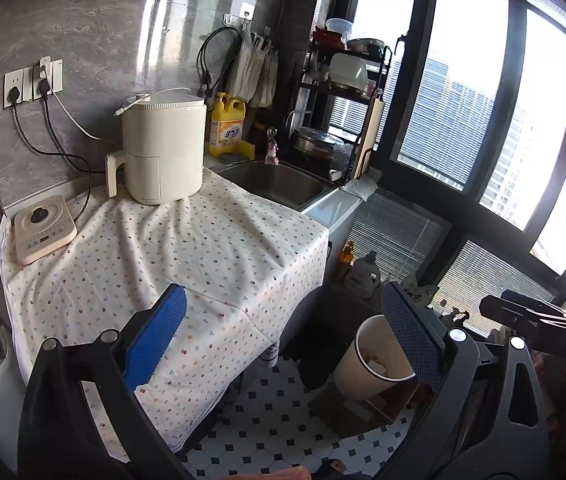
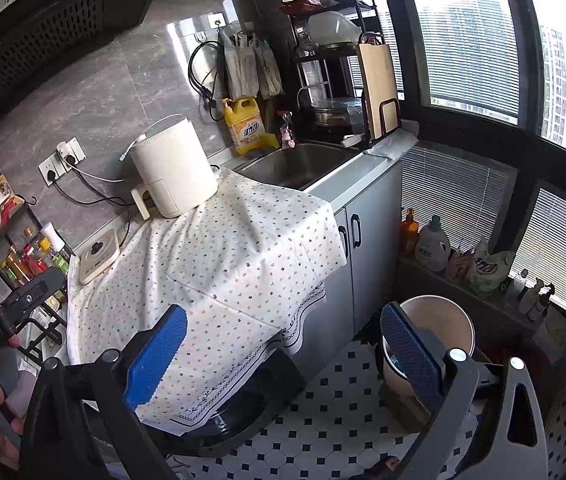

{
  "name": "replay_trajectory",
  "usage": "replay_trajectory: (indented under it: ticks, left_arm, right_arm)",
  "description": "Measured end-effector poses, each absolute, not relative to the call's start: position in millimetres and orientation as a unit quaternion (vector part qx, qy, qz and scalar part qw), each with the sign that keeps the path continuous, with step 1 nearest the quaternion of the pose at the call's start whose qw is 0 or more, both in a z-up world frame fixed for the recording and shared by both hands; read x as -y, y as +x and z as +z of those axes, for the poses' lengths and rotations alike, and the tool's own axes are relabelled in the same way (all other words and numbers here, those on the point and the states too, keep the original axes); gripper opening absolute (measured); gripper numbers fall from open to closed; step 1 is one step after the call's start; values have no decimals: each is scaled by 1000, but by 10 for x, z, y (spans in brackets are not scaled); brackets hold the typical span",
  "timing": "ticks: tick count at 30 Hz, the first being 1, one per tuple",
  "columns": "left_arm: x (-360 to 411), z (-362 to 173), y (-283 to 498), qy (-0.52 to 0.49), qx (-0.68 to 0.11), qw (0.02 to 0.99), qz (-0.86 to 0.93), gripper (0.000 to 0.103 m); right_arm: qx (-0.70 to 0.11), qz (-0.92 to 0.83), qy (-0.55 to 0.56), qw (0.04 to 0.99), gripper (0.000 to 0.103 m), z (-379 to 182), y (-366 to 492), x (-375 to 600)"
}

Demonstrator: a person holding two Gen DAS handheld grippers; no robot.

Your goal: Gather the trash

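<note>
- In the lower part of the left wrist view, the left tool (image 1: 283, 340) stands spread wide, its blue pads (image 1: 155, 336) apart and grasping nothing.
- Between and behind the pads lies the worktop (image 1: 335, 204), draped in a dotted cloth (image 1: 187, 248) that hangs over its front edge.
- At the lower right of this frame, a white trash bin (image 1: 357, 364) stands on the tiled floor (image 1: 279, 412), partly behind the right-hand pad; something pale lies inside it.
- On the cloth, upper centre, sits a cream air fryer (image 1: 163, 148); a flat cream cooker (image 1: 45, 228) lies at the left, and a yellow detergent bottle (image 1: 227, 124) stands by the sink (image 1: 279, 184).
- At the right edge, the right tool (image 1: 531, 316) shows as a dark shape, its state impossible to tell here.
- In the lower part of the right wrist view, the right tool (image 2: 283, 344) is likewise released, pads wide apart and holding nothing.
- The trash bin (image 2: 443, 320) sits at the lower right of this frame, on the floor just beside the cabinet (image 2: 371, 240).
- The air fryer (image 2: 171, 168) stands on the cloth (image 2: 235, 256), centre left.
</note>
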State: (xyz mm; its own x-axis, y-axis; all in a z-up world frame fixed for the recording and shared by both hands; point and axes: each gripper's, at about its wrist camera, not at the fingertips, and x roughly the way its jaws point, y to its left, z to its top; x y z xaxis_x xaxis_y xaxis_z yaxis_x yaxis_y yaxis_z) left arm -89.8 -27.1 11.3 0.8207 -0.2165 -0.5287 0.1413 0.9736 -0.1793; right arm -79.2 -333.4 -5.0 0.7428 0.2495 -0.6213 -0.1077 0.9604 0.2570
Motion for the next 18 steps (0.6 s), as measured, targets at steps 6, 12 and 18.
replay_trajectory:
  ticks: [6, 12, 18]
  left_arm:
    - [275, 116, -898, -66, -284, 952, -94, 97]
    - [331, 56, -961, -56, -283, 952, -98, 97]
    - [319, 35, -981, -58, -286, 951, -102, 97]
  right_arm:
    - [-346, 97, 102, 928, 95, -50, -790, 3342]
    - [-347, 91, 105, 928, 95, -94, -859, 3371]
    - [-351, 86, 106, 926, 95, -134, -891, 3389]
